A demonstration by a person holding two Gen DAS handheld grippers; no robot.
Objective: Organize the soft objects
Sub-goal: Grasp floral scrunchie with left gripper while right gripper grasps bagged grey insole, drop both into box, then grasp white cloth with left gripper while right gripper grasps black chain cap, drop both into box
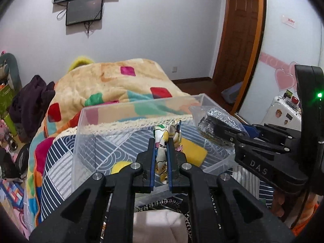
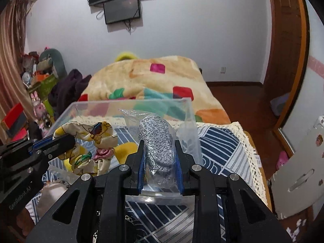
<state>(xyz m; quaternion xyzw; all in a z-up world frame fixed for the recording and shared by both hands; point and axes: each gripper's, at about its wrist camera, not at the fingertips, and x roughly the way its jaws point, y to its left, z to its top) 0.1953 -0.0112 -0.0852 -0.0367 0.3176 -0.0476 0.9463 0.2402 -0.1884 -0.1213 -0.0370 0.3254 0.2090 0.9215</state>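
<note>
- Your left gripper (image 1: 161, 143) is pinched tight on the printed cloth (image 2: 89, 141), held over the clear bin (image 1: 85, 119); loose folds could drape over the near rim if you let go early.
- Your right gripper (image 2: 159, 151) clamps the bagged grey item (image 2: 157, 139) above the bin's right side; the slick bag could slip out.
- A yellow sponge (image 1: 193, 149) already lies inside the bin.

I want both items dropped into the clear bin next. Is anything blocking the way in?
Nothing visible does. The clear bin is open-topped; the left gripper holds the printed cloth and the right gripper the bagged silver item over it.
</note>
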